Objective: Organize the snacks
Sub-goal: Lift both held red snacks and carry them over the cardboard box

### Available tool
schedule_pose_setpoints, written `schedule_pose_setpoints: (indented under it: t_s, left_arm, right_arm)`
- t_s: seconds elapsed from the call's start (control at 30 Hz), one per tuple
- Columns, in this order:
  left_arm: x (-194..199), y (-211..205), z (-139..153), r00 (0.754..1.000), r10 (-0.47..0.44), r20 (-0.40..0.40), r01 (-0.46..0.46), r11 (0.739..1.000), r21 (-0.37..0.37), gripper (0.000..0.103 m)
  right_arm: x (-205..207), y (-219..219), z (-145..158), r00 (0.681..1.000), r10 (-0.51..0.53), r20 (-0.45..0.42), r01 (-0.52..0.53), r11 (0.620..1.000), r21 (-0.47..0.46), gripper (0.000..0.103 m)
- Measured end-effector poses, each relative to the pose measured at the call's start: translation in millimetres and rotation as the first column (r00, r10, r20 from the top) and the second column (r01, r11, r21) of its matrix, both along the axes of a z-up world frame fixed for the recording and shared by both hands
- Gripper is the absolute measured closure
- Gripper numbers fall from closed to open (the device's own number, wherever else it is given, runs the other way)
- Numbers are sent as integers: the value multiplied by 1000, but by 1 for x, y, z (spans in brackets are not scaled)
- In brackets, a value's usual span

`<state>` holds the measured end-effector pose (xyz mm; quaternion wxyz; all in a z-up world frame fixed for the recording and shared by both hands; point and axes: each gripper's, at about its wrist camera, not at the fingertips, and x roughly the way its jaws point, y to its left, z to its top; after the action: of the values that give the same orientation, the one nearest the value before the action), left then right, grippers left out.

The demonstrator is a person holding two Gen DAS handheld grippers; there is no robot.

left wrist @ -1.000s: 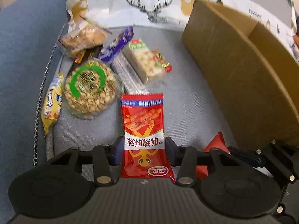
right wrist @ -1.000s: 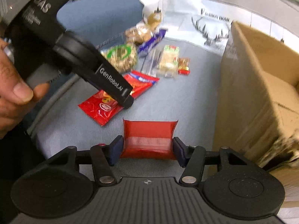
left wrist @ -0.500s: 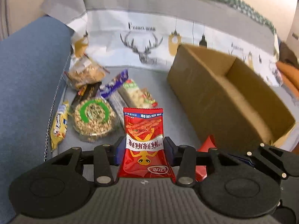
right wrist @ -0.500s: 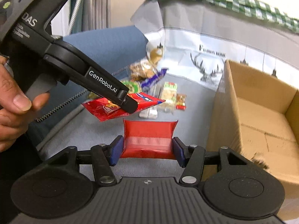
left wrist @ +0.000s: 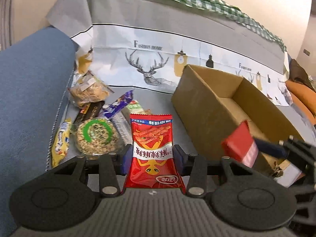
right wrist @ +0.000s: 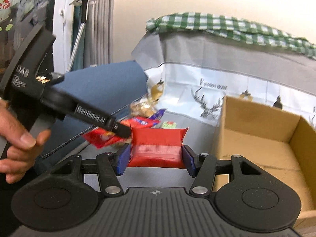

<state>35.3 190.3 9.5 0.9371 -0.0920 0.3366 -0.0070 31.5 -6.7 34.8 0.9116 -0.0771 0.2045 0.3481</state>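
The left gripper (left wrist: 151,156) is clamped on a tall red snack bag (left wrist: 152,150), its blue pads pressing both sides, and the bag stands upright off the sofa seat (left wrist: 177,126). The right gripper (right wrist: 156,158) is closed on a red pouch (right wrist: 157,147), a flatter packet with a pale ribbed seam across its middle, also held in the air. In the left wrist view that pouch (left wrist: 240,148) shows at 3 o'clock, blurred, over the near wall of the open box (left wrist: 207,106), which sits on the seat at 2 o'clock with only bare cardboard showing inside. In the right wrist view the box (right wrist: 256,122) lies at 3 o'clock, and the left gripper's black body, held by a hand (right wrist: 17,144), reaches in from 9 o'clock with the red bag (right wrist: 102,138) at its tip, just left of the pouch. The other snacks lie in a cluster on the seat at 10 to 11 o'clock in the left wrist view: a round nut pack (left wrist: 96,136) with a green ring label, a yellow packet (left wrist: 61,144) to its left against the blue armrest (left wrist: 29,90), a clear bag of biscuits (left wrist: 88,92) behind, a purple bar (left wrist: 120,103), and a green-topped pack (left wrist: 136,106) partly hidden behind the red bag. A deer-print cloth (left wrist: 154,67) covers the sofa back.
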Motion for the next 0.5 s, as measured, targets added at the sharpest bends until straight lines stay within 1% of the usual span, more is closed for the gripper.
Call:
schedule_pose_setpoints:
  t_s: [0.07,0.23,0.33,0.4,0.5]
  left_arm:
    - [2,-3,2,1000,-10,6,10,1000,-8,55]
    - [7,-18,9,999,-42,25,42,999,-5,55]
    - [11,-28,14,997,-69,33,69,998,9,55]
    - [14,-36,16,996,-87,35,86,996,22,55]
    - [16,-47,22,992,-121,45,119,992,35,55]
  right_arm:
    - [5,-7,7,1000,-23,13,23,1000,8,45]
    - [32,-41,41,993,-114,22,112,990,84,45]
    - [52,-66,62,984,-163,68,154,981,117,45]
    - [67,-83,69,976,-200,92,188,975,123,45]
    - [87,-107,66,959,-267,92,255,958,128,45]
